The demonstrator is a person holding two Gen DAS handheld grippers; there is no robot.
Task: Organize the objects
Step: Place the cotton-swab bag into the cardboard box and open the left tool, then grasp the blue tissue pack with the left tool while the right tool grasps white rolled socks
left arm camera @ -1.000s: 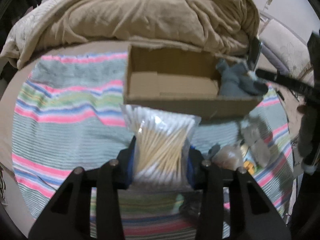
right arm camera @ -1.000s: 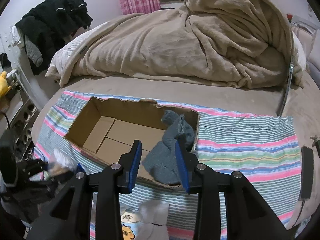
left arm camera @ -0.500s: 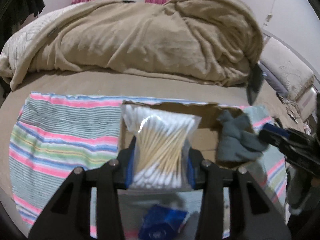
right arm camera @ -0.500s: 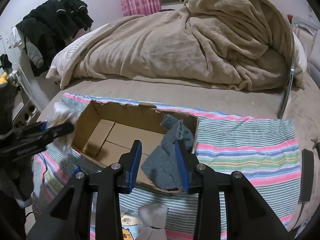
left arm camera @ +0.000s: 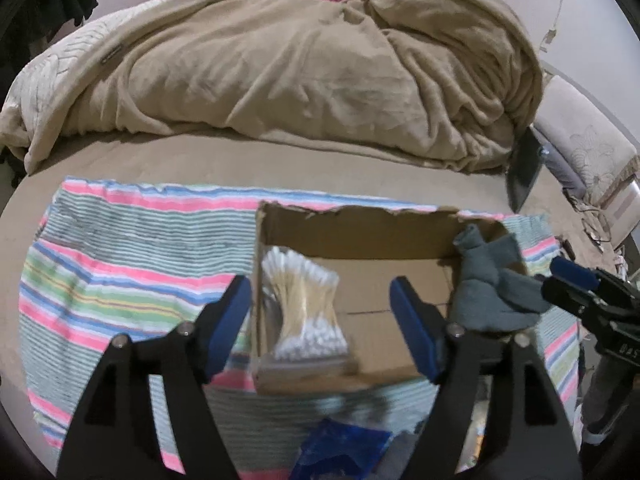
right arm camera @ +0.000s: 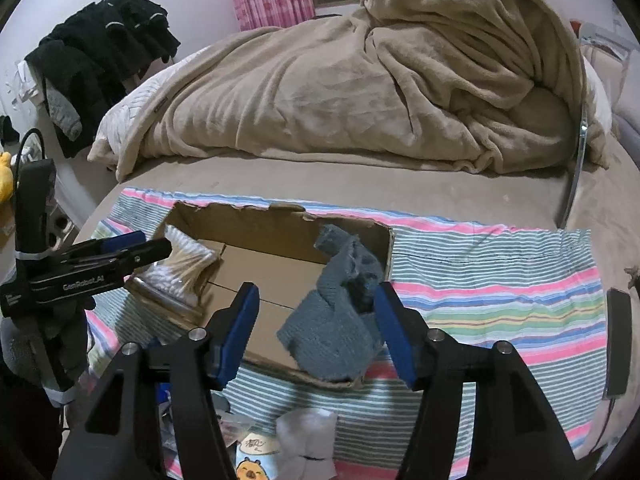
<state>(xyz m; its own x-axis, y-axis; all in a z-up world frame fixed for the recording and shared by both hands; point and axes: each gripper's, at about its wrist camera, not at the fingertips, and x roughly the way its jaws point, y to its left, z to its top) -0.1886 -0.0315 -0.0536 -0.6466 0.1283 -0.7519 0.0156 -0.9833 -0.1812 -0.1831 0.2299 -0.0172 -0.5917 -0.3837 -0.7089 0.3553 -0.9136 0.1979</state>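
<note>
An open cardboard box (left arm camera: 360, 232) (right arm camera: 248, 216) sits on a striped cloth on the bed. A clear bag of cotton swabs (left arm camera: 304, 304) (right arm camera: 180, 268) lies in the box's left end, free of my fingers. My left gripper (left arm camera: 320, 316) is open above that end; it also shows in the right wrist view (right arm camera: 136, 246). A grey knitted cloth (left arm camera: 492, 284) (right arm camera: 340, 320) hangs over the box's right end. My right gripper (right arm camera: 316, 328) is open, its fingers on either side of the grey cloth, and shows in the left wrist view (left arm camera: 568, 280).
A striped cloth (left arm camera: 132, 264) (right arm camera: 500, 280) covers the bed front. A heaped beige blanket (left arm camera: 300, 72) lies behind the box. A blue packet (left arm camera: 340, 452), a white wad (right arm camera: 308, 436) and a cartoon packet (right arm camera: 252, 464) lie in front. A dark phone (right arm camera: 618, 340) lies at the right.
My left gripper carried the swab bag over the box, then opened; the bag now lies in the box. My right gripper opened wider around the grey cloth.
</note>
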